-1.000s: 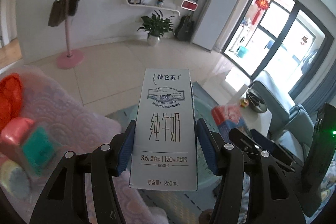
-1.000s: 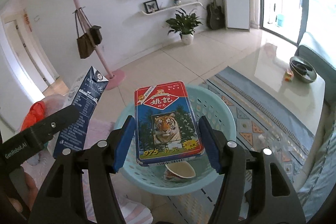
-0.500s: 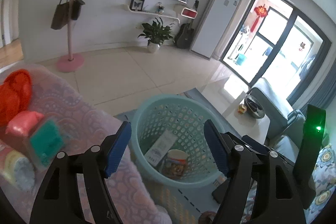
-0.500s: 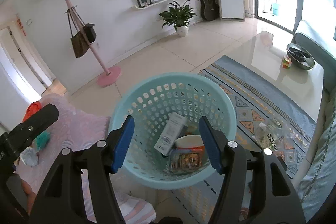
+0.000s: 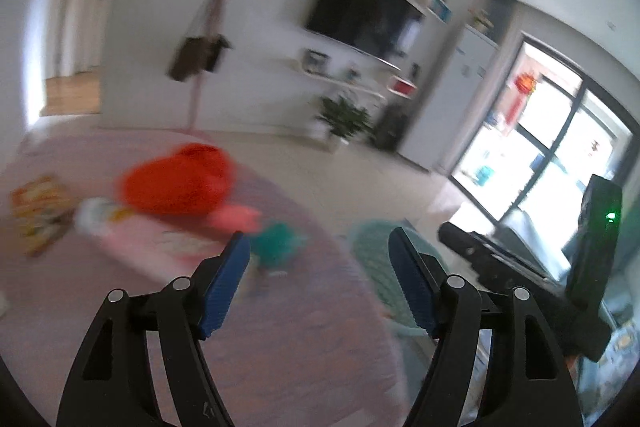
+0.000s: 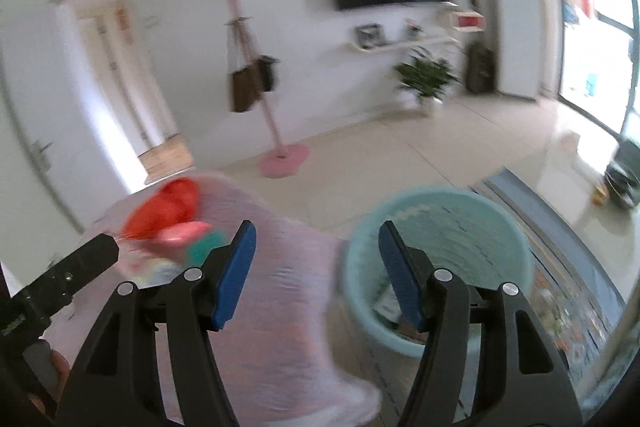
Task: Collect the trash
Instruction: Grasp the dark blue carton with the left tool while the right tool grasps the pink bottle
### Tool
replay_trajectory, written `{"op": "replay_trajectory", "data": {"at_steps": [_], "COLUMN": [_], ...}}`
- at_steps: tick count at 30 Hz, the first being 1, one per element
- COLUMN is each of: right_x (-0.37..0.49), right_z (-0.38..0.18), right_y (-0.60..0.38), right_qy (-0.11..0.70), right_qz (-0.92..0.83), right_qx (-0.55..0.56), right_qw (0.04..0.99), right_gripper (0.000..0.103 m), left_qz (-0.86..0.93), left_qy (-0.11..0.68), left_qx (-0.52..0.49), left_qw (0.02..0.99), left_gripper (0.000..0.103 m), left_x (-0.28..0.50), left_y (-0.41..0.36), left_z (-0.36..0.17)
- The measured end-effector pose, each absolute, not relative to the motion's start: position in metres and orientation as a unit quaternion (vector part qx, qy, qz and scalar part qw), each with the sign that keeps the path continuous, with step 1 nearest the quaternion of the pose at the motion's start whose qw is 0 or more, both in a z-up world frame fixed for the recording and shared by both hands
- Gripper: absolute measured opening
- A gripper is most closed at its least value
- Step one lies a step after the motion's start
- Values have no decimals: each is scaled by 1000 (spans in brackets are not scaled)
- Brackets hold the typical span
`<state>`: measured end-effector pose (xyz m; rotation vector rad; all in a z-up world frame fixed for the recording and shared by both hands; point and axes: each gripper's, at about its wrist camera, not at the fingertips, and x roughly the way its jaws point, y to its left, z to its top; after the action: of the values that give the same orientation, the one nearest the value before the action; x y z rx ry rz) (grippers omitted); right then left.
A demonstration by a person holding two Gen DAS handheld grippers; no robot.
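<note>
Both views are motion-blurred. My left gripper (image 5: 320, 287) is open and empty above the pink-clothed table (image 5: 280, 339). On the cloth lie a red crumpled bag (image 5: 176, 179), a pink and teal packet (image 5: 272, 239), a white item (image 5: 94, 217) and a yellow packet (image 5: 38, 211). My right gripper (image 6: 314, 275) is open and empty between the table (image 6: 280, 327) and the teal basket (image 6: 440, 227), which holds dropped trash (image 6: 390, 305). The red bag (image 6: 168, 211) and the pink and teal packet (image 6: 196, 237) show at left there. The basket's rim (image 5: 372, 247) shows right of the left gripper.
The other gripper's black body shows at the right in the left wrist view (image 5: 520, 267) and at the lower left in the right wrist view (image 6: 60, 279). A pink coat stand (image 6: 280, 155), a potted plant (image 6: 424, 83) and a patterned rug (image 6: 560, 267) are on the floor.
Both grippers dropped their items, the milk carton and the tiger box, into the basket a second ago. Since then both have swung left, from over the basket towards the table.
</note>
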<state>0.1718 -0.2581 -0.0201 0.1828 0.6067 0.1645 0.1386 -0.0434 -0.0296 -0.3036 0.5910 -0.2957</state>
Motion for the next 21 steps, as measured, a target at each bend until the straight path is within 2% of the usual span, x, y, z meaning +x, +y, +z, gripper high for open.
{"op": "replay_trajectory", "data": {"at_steps": [4,8,10,14,21], "right_x": [173,179,187,202,232], "right_z": [-13,-14,-18,-29,-48], "right_y": [-201,-150,-125,-90,-59], "right_qy": [293,294,305,332,375], "right_qz": [148,194,216,251,263], "right_qx": [62,36,24,-2,-47], "right_qw": [943,935,927,909,888], "right_gripper": [60,60,67,67,67], "left_qz": [-65,13,32,91,137], "left_qy": [276,274,288,311,350], "left_qx": [-166,-192,-214,-249,-255], "left_qw": [945,942,933,913,891], "left_gripper": [73,80,80,80,80], "left_x": [114,96,94,96,123], "left_y": [16,85,117,178,225], "left_z": [-25,-24,-29,-43,-57]}}
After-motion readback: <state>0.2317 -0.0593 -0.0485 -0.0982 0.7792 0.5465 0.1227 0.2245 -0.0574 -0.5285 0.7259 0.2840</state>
